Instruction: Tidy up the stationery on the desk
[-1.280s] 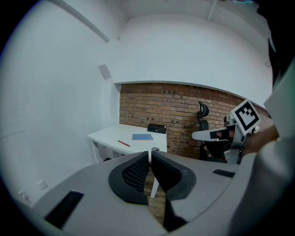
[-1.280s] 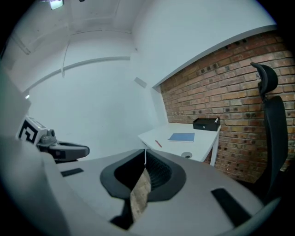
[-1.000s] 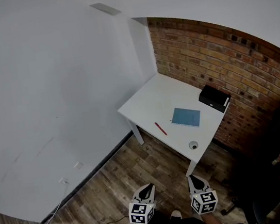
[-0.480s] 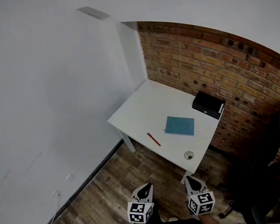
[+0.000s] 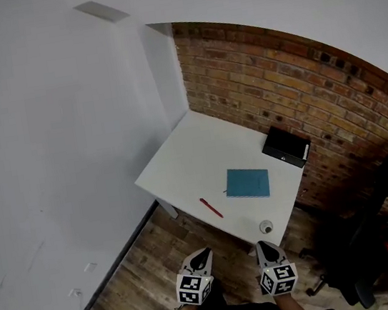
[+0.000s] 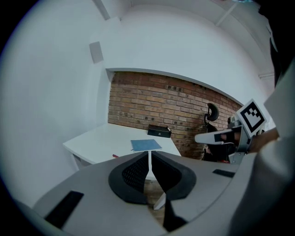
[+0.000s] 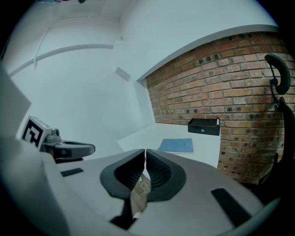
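1. We stand on a wood-plank floor (image 5: 138,289) in a corner where a white wall (image 5: 49,150) meets a brick wall (image 5: 300,91). A white table (image 5: 188,162) fills that corner.
2. Nearest us, the left gripper (image 5: 204,252) and right gripper (image 5: 262,245) hang side by side over the floor, short of the table. The fingers of both are clenched, with nothing between them.
3. A small round object (image 5: 265,227) lies at the table's near corner, just ahead of the right gripper.
4. Beyond it, a red pen (image 5: 211,208) lies by the front edge, and a blue notebook (image 5: 248,182) lies flat to its right. Both are apart from the fingers.
5. Farthest, a black box (image 5: 286,146) sits against the brick.
6. Open tabletop spreads left of the pen. A black office chair (image 5: 367,247) crowds the floor at right.
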Action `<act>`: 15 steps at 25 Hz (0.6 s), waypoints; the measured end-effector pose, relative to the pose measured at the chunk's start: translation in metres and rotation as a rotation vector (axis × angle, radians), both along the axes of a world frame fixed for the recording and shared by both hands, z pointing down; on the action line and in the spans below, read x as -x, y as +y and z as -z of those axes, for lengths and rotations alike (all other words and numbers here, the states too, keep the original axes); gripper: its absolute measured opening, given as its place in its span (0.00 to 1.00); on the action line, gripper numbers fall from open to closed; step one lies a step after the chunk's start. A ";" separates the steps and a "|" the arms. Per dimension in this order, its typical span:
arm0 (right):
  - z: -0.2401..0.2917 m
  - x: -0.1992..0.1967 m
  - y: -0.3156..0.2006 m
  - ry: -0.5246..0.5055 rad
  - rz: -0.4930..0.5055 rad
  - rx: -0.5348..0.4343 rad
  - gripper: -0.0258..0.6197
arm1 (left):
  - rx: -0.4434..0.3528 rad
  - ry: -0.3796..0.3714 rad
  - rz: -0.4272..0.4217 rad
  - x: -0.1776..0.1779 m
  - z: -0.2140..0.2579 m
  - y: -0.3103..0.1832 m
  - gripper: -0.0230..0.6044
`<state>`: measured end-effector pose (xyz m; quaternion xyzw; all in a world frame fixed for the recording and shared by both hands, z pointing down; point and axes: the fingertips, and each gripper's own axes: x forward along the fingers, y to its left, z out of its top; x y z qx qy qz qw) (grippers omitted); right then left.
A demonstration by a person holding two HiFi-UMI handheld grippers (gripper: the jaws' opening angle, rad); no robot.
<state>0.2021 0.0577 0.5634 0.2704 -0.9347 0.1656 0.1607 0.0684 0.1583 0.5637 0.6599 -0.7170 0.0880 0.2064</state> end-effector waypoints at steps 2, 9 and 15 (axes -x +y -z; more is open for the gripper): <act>0.000 0.023 -0.009 0.012 -0.029 0.002 0.08 | 0.001 0.005 -0.032 0.027 0.000 -0.015 0.09; 0.014 0.115 -0.048 0.023 -0.138 -0.017 0.08 | 0.011 -0.011 -0.171 0.125 0.004 -0.067 0.09; 0.017 0.168 -0.066 0.039 -0.203 -0.024 0.08 | 0.005 -0.077 -0.289 0.174 0.004 -0.098 0.09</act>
